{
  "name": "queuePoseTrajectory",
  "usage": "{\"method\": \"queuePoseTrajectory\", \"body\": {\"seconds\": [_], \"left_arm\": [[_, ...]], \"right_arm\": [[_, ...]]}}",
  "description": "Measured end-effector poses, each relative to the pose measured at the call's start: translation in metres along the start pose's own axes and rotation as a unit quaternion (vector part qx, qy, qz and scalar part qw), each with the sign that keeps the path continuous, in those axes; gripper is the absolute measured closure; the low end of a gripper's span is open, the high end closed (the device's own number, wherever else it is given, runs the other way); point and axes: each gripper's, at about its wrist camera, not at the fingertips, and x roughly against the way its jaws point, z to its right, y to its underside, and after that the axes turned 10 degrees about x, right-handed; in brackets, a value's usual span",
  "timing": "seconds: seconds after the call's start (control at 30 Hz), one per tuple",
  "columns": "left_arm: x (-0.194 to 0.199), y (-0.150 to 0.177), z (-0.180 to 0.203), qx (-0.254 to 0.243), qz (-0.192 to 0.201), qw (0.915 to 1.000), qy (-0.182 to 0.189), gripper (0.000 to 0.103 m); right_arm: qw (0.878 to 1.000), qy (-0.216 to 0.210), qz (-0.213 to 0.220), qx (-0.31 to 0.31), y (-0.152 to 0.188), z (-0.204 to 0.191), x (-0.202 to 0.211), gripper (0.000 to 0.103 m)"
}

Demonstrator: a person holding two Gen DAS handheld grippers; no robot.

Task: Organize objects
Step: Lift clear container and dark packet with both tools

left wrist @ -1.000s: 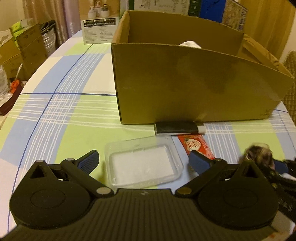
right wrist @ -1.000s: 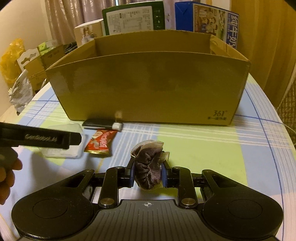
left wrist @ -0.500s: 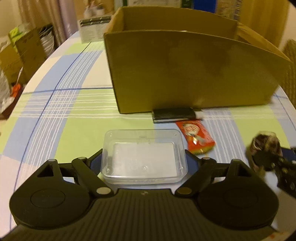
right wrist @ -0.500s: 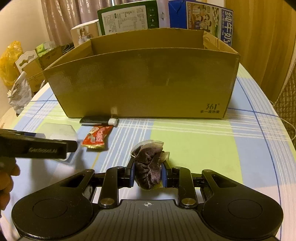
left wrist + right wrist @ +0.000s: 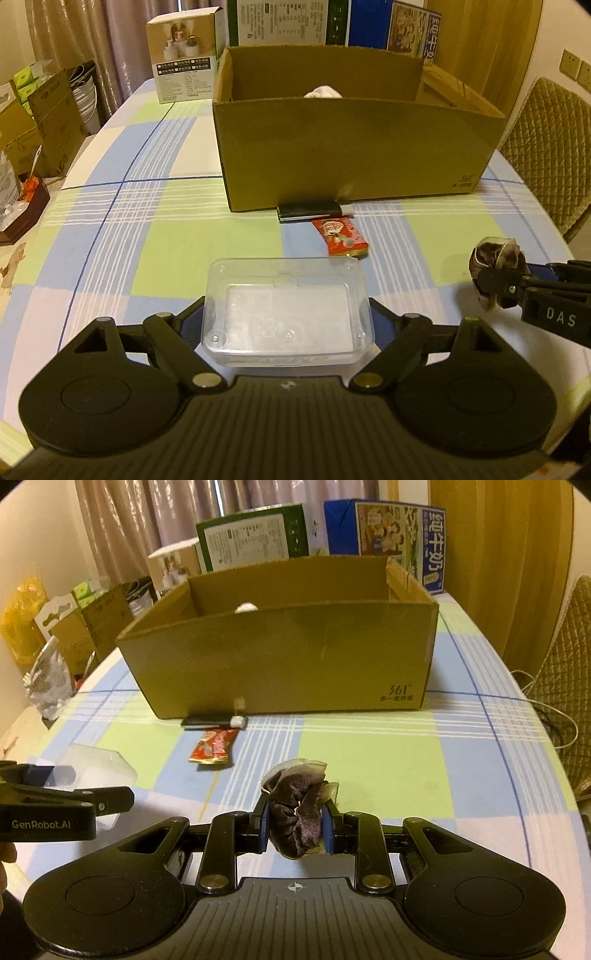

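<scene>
The clear plastic tub (image 5: 287,314) is squeezed in the left gripper (image 5: 288,325) jaws, above the desk (image 5: 147,229). The right gripper (image 5: 295,827) jaws pinch a dark cloth bundle (image 5: 295,812). Both look ready to go up and over into the cardboard box (image 5: 351,147) ahead.

- "GenRobot.AI" in white letters on the black side of the left hand-held gripper (image 5: 48,805), seen from the right wrist.
- "DAS", the visible part of a word, on the side of the right hand-held gripper (image 5: 495,280), seen from the left wrist.
- "361°" above smaller unreadable characters, printed on the cardboard box (image 5: 295,664) at its lower front corner.
- "纯牛奶" down the edge of the blue carton (image 5: 388,535) behind the box.
</scene>
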Motion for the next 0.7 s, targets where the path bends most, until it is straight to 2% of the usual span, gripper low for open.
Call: {"method": "queuePoseTrajectory", "body": {"seconds": [0.37,0.7], "left_arm": [[0.049,0.006,0.005,-0.003,0.013,0.9998,0.013,0.020],[0.082,0.011,0.009,-0.010,0.025,0.9995,0.015,0.020]], "right_arm": [[1.000,0.004,0.018,0.005,-0.004,-0.013,0.050,0.079],[0.999,0.005,0.030,0.010,-0.002,-0.022,0.080,0.079]]}}
